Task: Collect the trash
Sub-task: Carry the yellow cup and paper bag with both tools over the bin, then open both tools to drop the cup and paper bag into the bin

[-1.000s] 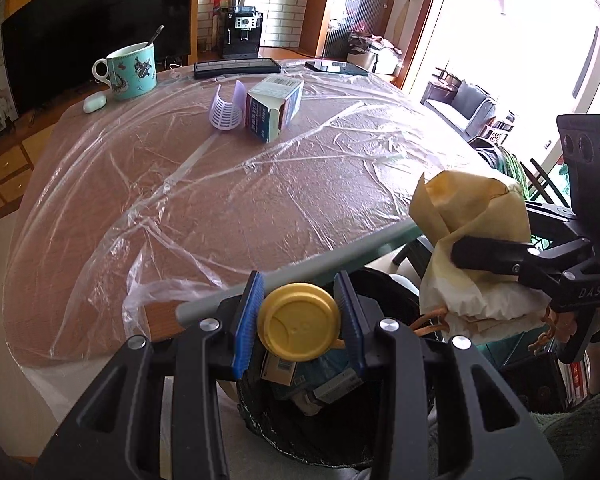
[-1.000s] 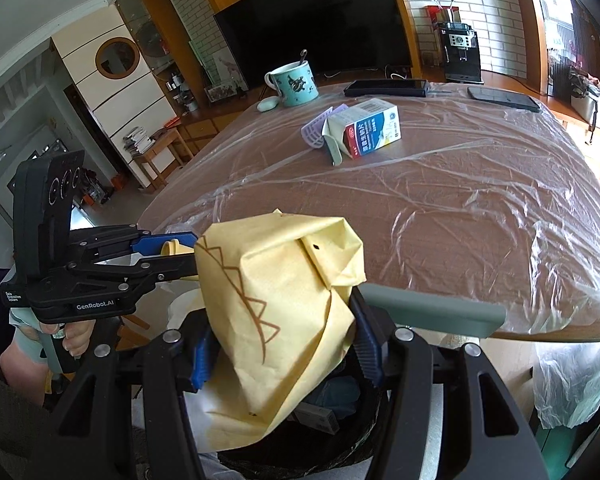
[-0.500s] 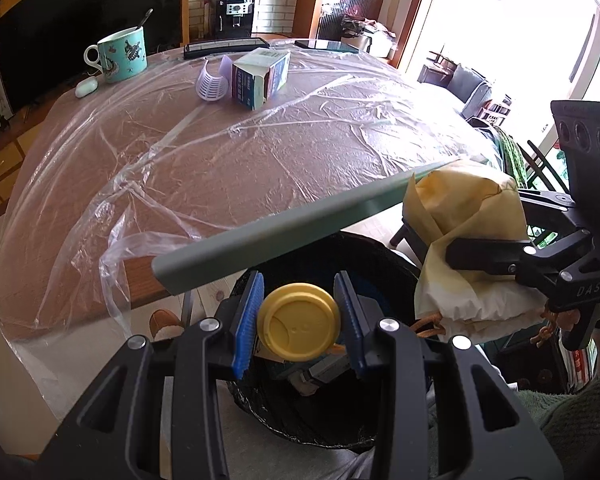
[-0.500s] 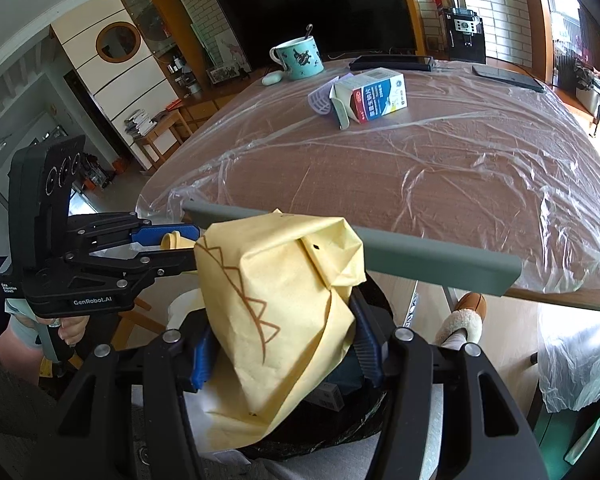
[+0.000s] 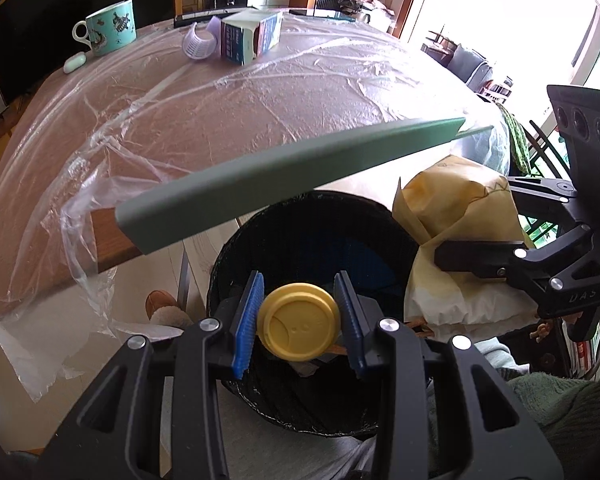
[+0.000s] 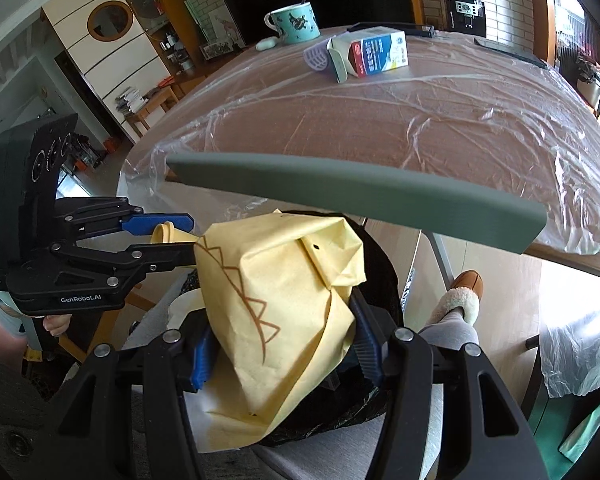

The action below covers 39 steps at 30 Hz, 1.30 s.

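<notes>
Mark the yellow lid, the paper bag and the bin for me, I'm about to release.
yellow lid (image 5: 299, 322), left wrist view, centre of its top face.
paper bag (image 6: 284, 300), right wrist view, middle of its crumpled front.
bin (image 5: 324, 232), left wrist view, dark inner back wall.

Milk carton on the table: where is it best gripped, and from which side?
Grip the milk carton across its long flat side panels near the closed end, coming from above. It lies on its side, its opened top beside the purple basket, so that end looks crushable and crowded.
</notes>
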Motion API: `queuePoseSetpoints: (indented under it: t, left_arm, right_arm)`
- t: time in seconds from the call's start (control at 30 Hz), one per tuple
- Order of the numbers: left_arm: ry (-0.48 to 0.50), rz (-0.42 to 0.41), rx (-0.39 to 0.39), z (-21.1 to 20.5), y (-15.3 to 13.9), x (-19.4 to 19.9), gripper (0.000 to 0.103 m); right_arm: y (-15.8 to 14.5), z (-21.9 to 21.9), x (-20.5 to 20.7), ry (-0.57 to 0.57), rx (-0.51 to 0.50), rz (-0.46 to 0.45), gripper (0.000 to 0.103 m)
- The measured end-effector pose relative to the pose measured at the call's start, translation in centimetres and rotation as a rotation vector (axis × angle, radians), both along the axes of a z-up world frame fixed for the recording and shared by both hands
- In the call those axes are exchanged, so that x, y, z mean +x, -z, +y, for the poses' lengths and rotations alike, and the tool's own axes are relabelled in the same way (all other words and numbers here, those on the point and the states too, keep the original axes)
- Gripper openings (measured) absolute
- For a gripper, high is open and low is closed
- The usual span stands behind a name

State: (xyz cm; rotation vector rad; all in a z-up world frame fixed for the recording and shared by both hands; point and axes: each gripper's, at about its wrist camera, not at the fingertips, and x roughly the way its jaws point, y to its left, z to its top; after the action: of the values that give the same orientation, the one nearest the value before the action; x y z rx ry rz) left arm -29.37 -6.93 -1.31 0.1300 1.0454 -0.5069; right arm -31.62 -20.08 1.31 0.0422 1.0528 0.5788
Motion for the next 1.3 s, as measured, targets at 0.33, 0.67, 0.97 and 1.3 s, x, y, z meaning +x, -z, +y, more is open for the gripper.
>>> queuePoseSetpoints:
  t: [0.33,0.67,0.97,1.3]
  left_arm:
    - [0.009,0.036,0.040,-0.6,2.4,0.2,0.039]
    - [0.003,0.066,0.073,-0.7,4.6,1.2,0.039]
    - [-0.002,0.067,0.109,-0.8,5.7,2.0,0.039]
    - [0.001,0.072,0.106,-0.6,6.6,2.0,0.039]
  right_arm:
    - [2.3,0.7,0.0,-0.022,-0.046,0.037,0.056]
    - [4.7,1.2,0.2,-0.022,-0.090,0.067,0.056]
    - [6.2,1.3,0.6,-0.004,-0.129,0.072,0.056]
    - [6.7,1.2,0.1,0.000,-0.151,0.057,0.060]
